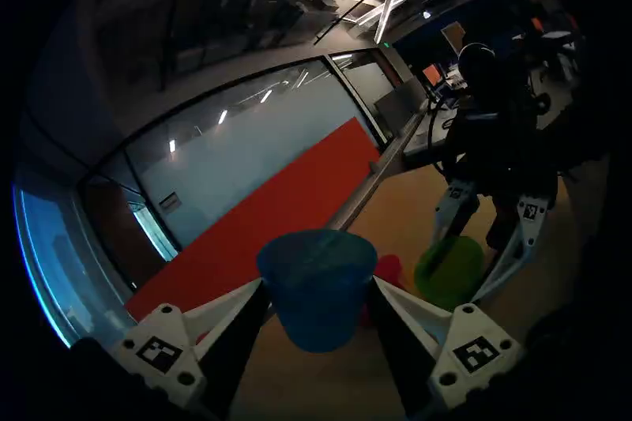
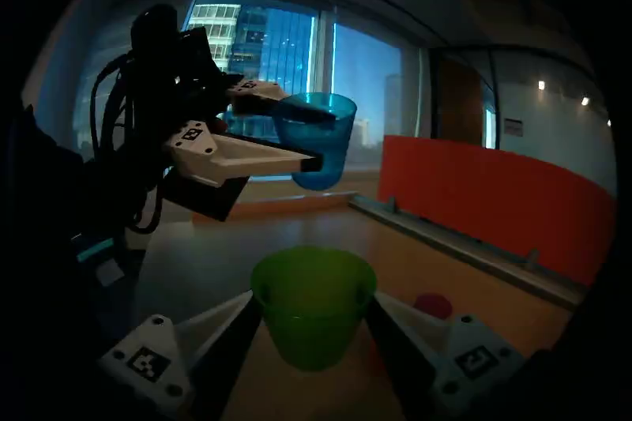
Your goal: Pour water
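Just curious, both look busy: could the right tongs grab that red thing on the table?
Probably not yet: the right tongs are shut on the green cup. The red thing lies just beyond, with nothing between.

Raised cup (image 2: 316, 140) beyond lower cup (image 2: 314, 306), table (image 2: 442, 263) beneath both

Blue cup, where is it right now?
The blue cup is clamped between the fingers of the left gripper; in the right gripper view it is held high above the green cup, against the window.
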